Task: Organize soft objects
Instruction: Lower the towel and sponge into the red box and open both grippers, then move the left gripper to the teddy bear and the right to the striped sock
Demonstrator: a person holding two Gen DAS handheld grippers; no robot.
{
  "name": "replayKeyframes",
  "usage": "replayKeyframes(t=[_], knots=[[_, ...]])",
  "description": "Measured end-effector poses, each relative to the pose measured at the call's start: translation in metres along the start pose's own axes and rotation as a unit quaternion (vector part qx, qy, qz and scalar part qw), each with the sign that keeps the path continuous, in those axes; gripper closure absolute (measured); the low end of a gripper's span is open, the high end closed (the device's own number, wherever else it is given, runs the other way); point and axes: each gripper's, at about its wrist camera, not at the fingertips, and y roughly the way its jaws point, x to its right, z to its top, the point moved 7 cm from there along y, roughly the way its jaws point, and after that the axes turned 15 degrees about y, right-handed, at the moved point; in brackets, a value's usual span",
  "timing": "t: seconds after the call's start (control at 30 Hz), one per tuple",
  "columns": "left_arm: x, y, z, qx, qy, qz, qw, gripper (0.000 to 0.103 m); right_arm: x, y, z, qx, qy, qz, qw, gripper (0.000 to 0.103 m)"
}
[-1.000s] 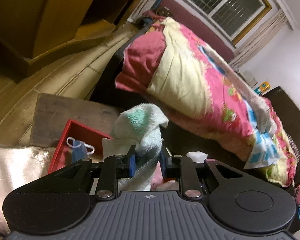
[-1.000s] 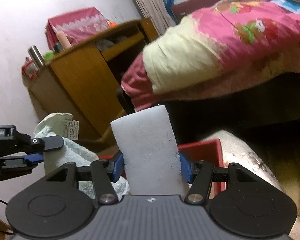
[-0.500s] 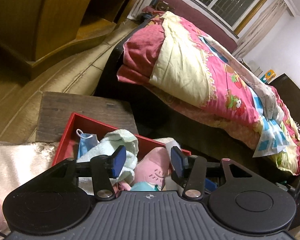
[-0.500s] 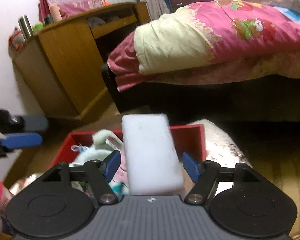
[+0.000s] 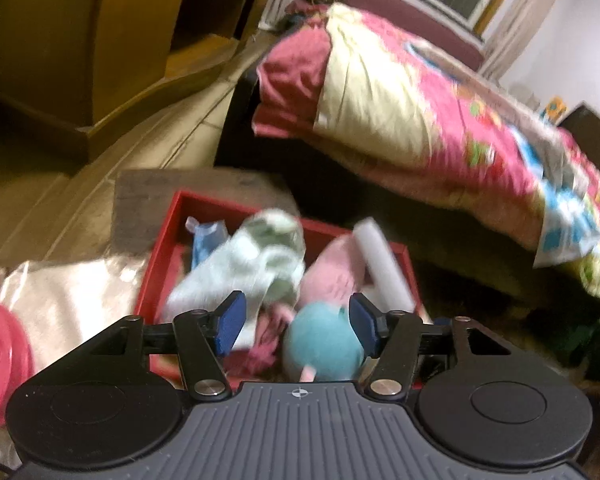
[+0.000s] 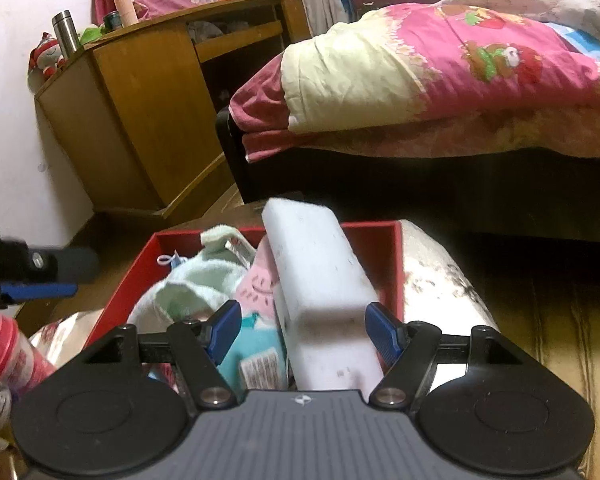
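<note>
Placing step: white foam block (image 6: 320,292) leans in red box (image 6: 380,240); both hand-held grippers released, empty. Next: fetch another soft item.

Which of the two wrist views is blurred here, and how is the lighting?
Left wrist view: motion-smeared, the red box and its towel soft-edged. Right wrist view: sharp on the white foam block, though the left gripper smears. Both: warm indoor light, fisheye-curved edges.

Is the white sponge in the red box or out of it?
In. The sponge lies slanted inside the red box, leaning on the soft toys, with the right gripper open around it.
</note>
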Motion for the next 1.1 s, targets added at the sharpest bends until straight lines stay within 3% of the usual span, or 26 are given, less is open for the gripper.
replayKeyframes(t=[0.33,0.4,0.5,0.67,0.7,0.83,1.1], knots=[[-0.01,0.011,-0.065,-0.076,0.007,0.027,0.9967,0.043,0.011,-0.034,-0.029,-0.019,0.001,0.001,1.0,0.063],[-0.012,0.013,-0.068,-0.08,0.011,0.043,0.9958,0.041,0.012,-0.041,-0.036,-0.024,-0.002,0.001,1.0,0.063],[-0.012,0.016,-0.071,-0.085,0.019,0.051,0.9949,0.032,0.014,-0.053,-0.047,-0.03,-0.006,0.002,1.0,0.063],[-0.004,0.023,-0.074,-0.098,0.055,0.087,0.9898,0.029,0.025,-0.065,-0.064,-0.049,-0.001,-0.001,0.999,0.063],[-0.003,0.024,-0.075,-0.101,0.06,0.087,0.9892,0.025,0.026,-0.066,-0.066,-0.052,0.001,0.0,0.999,0.063],[0.0,0.029,-0.076,-0.107,0.075,0.096,0.9867,0.024,0.032,-0.062,-0.068,-0.057,0.005,-0.006,0.998,0.062],[-0.016,0.02,-0.069,-0.109,0.024,0.087,0.99,0.024,0.043,-0.048,-0.073,-0.081,0.016,-0.014,0.997,0.062]])
